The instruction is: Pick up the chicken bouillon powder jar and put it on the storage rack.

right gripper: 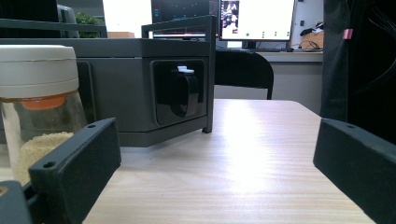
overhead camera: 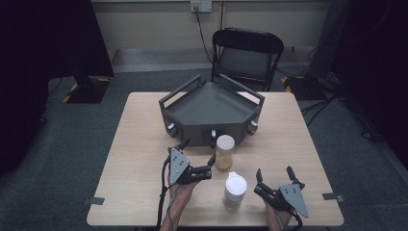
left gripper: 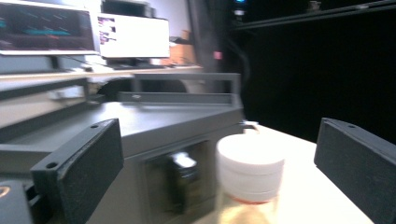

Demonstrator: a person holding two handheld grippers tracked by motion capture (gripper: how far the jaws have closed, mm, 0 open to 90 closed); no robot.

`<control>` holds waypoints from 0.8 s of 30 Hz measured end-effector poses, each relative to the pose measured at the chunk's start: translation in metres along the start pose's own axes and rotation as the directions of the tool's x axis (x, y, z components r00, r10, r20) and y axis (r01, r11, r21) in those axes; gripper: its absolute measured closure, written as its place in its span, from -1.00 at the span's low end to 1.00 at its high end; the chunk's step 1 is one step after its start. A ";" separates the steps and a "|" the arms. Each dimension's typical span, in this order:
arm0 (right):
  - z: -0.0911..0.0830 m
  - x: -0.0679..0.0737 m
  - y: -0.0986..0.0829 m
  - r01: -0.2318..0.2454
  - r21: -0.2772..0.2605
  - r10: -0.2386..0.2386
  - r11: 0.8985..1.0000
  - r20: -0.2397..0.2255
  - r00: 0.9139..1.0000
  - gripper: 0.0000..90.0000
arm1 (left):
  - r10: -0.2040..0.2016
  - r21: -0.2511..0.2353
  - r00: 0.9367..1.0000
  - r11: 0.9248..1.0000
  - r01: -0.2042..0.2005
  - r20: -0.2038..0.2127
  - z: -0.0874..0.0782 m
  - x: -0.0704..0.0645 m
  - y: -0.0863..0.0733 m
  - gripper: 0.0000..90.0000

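Pale wooden tabletop [overhead camera: 139, 159], grey tray unit [overhead camera: 211, 108] at far centre. Left tongs [overhead camera: 198, 156] spread wide, approaching jar [overhead camera: 224, 152] of pale grains just in front of the unit. Right tongs [overhead camera: 274, 177] spread, idle, near right. Jar likely rigid, smooth, light; grip the body below the white lid [left gripper: 250, 155].

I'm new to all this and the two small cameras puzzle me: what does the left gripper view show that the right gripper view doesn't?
Left gripper view alone: a jar with a white lid straight ahead between its open jaws, blurred.

Right gripper view alone: a jar with sandy grains off to its left side, and bare wooden table between its open jaws.

Both: the grey tray stand and monitors behind.
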State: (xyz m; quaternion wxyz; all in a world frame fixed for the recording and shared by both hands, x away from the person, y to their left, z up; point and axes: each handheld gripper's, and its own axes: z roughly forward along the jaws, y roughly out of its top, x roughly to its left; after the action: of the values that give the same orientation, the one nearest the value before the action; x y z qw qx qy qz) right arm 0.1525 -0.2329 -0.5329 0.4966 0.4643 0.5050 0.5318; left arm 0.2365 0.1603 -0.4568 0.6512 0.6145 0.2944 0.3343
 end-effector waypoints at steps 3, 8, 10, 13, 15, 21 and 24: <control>0.000 0.000 0.000 0.000 -0.001 0.000 1.000 0.000 1.000 -1.00 | 0.020 0.011 1.000 1.000 -0.020 0.006 0.007 -0.002 0.002 -1.00; 0.000 0.000 0.000 0.000 -0.001 0.000 1.000 0.000 1.000 -1.00 | 0.013 0.009 1.000 1.000 -0.013 0.029 0.017 -0.002 0.001 -0.99; 0.000 0.000 0.000 0.000 -0.002 0.000 1.000 0.000 1.000 -1.00 | 0.019 0.020 0.999 1.000 -0.020 0.035 0.021 -0.004 0.002 -0.98; 0.000 0.000 -0.001 0.000 -0.003 0.000 1.000 0.001 1.000 -1.00 | 0.026 0.035 0.999 0.999 -0.028 0.046 0.028 -0.005 0.002 -0.98; -0.001 0.000 -0.001 0.000 -0.004 0.000 1.000 0.001 1.000 -1.00 | 0.027 0.042 0.998 0.999 -0.029 0.049 0.033 -0.006 0.002 -0.98; -0.001 0.000 -0.001 0.000 -0.004 0.000 1.000 0.000 1.000 -1.00 | 0.012 0.060 0.998 0.998 -0.016 0.057 0.048 -0.006 0.001 -1.00; -0.001 0.000 -0.001 0.000 -0.004 0.000 1.000 0.000 1.000 -1.00 | 0.020 0.067 0.997 0.997 -0.025 0.073 0.053 -0.007 -0.002 -0.96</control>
State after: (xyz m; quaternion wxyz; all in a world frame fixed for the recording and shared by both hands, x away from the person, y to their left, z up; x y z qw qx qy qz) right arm 0.1520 -0.2330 -0.5336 0.4974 0.4634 0.5038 0.5329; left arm 0.2742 0.1224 -0.4548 0.6364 0.6512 0.2748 0.3090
